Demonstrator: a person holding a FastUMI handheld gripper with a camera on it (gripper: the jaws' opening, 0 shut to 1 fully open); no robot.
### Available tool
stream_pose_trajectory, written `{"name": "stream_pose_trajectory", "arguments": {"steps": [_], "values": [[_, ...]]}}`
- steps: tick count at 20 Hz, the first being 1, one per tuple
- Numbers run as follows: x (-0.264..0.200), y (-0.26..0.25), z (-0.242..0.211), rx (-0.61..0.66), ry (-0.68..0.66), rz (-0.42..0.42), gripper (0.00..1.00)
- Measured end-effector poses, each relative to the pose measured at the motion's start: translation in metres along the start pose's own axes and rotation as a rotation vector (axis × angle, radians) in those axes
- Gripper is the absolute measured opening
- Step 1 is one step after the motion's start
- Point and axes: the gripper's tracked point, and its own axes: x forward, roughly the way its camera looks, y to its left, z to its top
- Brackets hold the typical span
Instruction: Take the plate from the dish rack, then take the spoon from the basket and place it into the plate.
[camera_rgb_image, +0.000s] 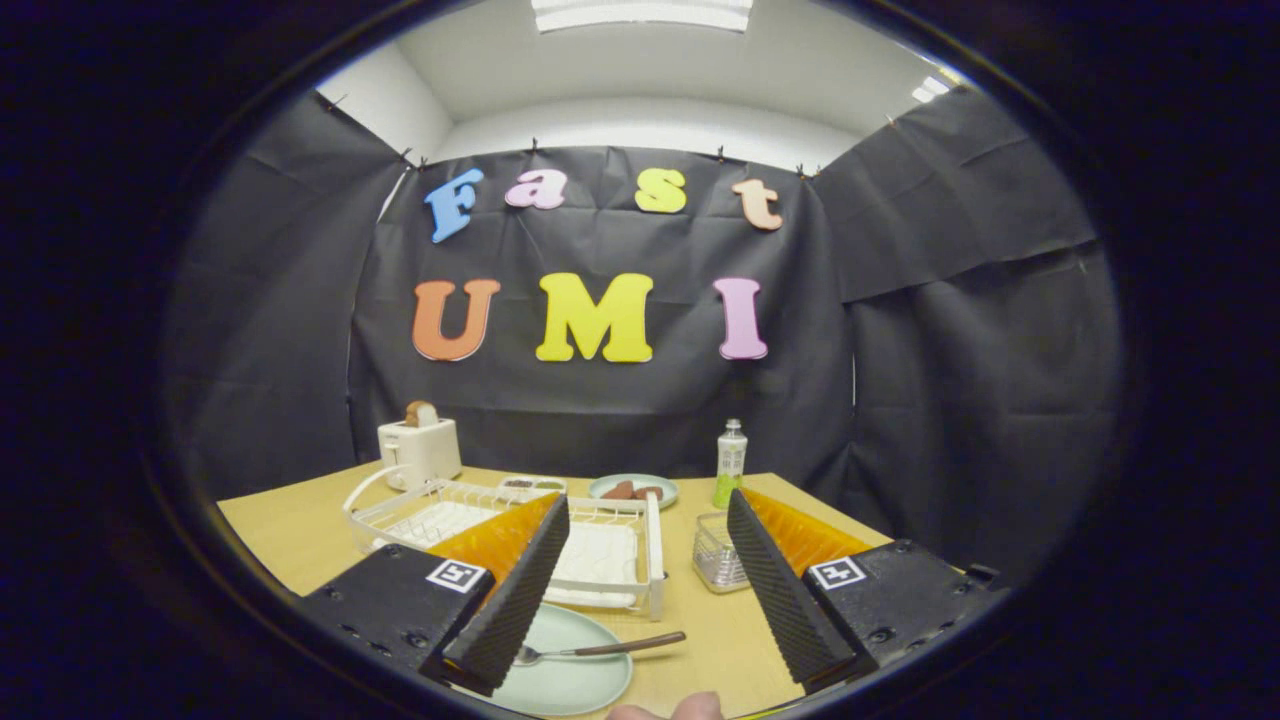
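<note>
Fingers (640, 590) wide apart, empty, bottom center; spoon (598, 650) w/ bowl on plate (570, 680), lower left; task looks done.

A white toaster (420, 450) holding toast stands at the wooden surface's (290, 525) far edge, well apart from a green bottle (731, 462); a plate of food (633, 490) sits between them.

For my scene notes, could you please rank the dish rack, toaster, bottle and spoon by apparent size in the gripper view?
1. dish rack
2. toaster
3. spoon and bottle: similar; the spoon lies nearer, so unsure.
The gripper is open.
</note>
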Motion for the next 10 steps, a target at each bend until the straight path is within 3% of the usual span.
{"name": "stream_pose_trajectory", "arguments": {"steps": [10], "values": [[-0.041, 0.026, 0.009, 0.022, -0.015, 0.022, 1.00]]}}
